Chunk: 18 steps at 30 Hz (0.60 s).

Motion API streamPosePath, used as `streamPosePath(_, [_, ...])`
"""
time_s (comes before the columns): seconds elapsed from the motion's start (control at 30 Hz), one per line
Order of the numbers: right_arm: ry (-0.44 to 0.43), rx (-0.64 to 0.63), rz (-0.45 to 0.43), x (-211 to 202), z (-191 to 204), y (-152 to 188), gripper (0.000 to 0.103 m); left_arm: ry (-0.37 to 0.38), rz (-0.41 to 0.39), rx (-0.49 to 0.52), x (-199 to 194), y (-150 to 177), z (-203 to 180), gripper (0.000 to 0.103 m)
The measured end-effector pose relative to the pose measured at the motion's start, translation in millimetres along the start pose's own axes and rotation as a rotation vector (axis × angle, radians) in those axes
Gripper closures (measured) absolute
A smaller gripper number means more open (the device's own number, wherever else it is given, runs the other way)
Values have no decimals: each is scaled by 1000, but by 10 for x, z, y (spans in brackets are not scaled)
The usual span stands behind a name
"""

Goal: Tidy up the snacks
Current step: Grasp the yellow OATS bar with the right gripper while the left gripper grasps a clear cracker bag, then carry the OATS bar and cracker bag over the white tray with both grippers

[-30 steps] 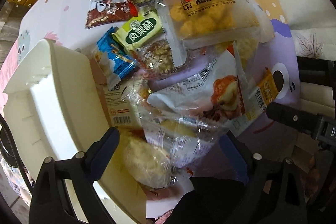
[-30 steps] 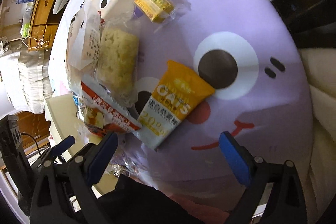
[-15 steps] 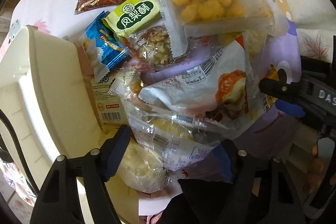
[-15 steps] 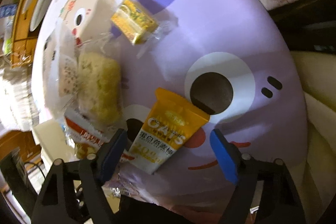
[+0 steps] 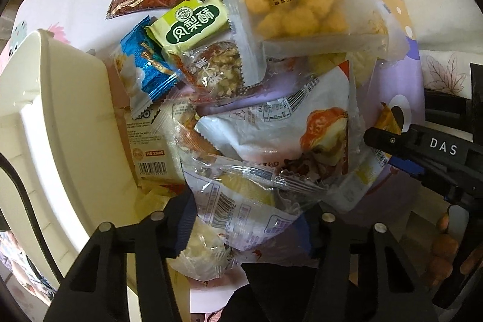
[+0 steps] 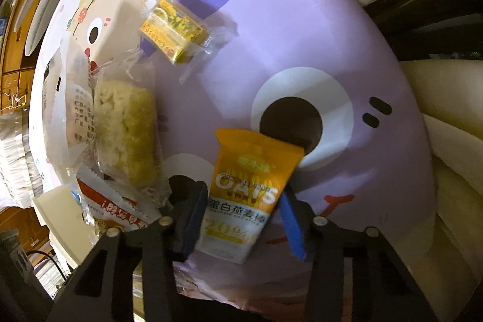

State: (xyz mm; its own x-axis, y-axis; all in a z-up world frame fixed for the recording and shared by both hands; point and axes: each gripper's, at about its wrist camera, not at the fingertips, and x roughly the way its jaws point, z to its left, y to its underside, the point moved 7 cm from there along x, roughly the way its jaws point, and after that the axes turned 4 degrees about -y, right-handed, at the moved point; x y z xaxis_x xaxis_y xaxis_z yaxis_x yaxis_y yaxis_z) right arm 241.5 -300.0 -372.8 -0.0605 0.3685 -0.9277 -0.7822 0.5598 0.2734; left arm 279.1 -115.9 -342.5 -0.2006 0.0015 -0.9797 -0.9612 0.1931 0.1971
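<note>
A heap of wrapped snacks lies on a cartoon-print tablecloth beside a white bin (image 5: pixel 60 125). My left gripper (image 5: pixel 247 225) points down at the heap's near end, its jaws closing around a clear-wrapped yellow cake packet (image 5: pixel 241 201). The wrapper lies between the pads and its loose edges reach them. My right gripper (image 6: pixel 244 219) points down over an orange-and-white OATS packet (image 6: pixel 247 189). Its jaws are closing with the packet's lower half between the blue pads (image 6: pixel 291 228), and a thin gap shows on the right side.
The heap holds a big bag of yellow puffs (image 5: pixel 305 5), a green pack (image 5: pixel 193 23), a blue pack (image 5: pixel 145 62) and a white pastry bag (image 5: pixel 286 129). Near the OATS packet lie a pale cracker pack (image 6: pixel 126 138) and a small yellow pack (image 6: pixel 173 30).
Both pairs of jaws have narrowed a lot. The right gripper came down over the OATS packet, which now sits between its pads. The left gripper's pads have drawn in on the clear cake packet.
</note>
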Motion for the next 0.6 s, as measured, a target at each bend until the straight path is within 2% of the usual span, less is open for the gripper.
streamPosePath(0.07, [-15,9,-1,-20,-51,4,62,-2,-6,-5,-16,57,15,54])
streamPosePath(0.37, [-74,12,6,-62,-91,141,63,18,-59,-19,-221,121,118,57])
streamPosePath(0.6, [-77,-39,-55,-272,-19,346,63,35,-170,-5,-641,235,137,56])
